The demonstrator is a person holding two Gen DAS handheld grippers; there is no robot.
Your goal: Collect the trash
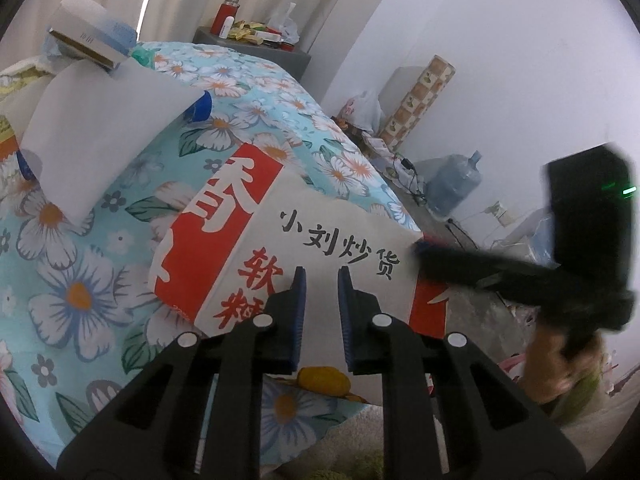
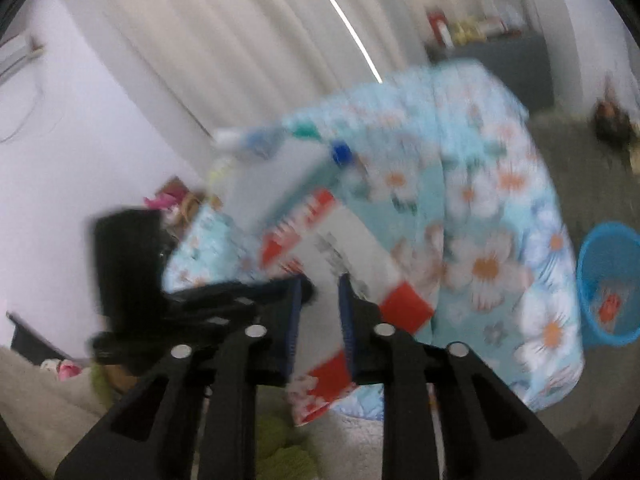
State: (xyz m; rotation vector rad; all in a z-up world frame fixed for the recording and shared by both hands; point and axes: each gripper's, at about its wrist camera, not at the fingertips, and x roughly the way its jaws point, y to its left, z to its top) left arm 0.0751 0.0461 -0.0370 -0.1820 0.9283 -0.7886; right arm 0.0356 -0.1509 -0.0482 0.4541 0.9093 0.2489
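Our left gripper (image 1: 321,276) has its jaws parted by a narrow gap, and the white-and-red paper bag (image 1: 320,236) lies right behind that gap, at the fingertips; whether the pads already pinch its near edge we cannot tell. Our right gripper (image 2: 320,280) looks much the same in its own view: jaws a little apart, the bag (image 2: 352,240) showing between and just past them, but that picture is smeared by motion, so we cannot tell whether it grips. In the left view the right gripper (image 1: 424,250) reaches in from the right and meets the bag's right edge.

The bag lies flat on the flowered bedspread (image 1: 100,280), near the bed's corner, its long axis running from the upper left down toward the lower right across the left view. It sits dead ahead of both grippers; the left one faces its broad printed side, the right one its end.

The blue bin (image 2: 600,280) stands on the floor to the right of the bed, well apart from the bag. We judge the right hand to be the nearer one for carrying the bag over.

Farther up the bed lie a white sheet (image 1: 104,128) and a box (image 1: 88,32).
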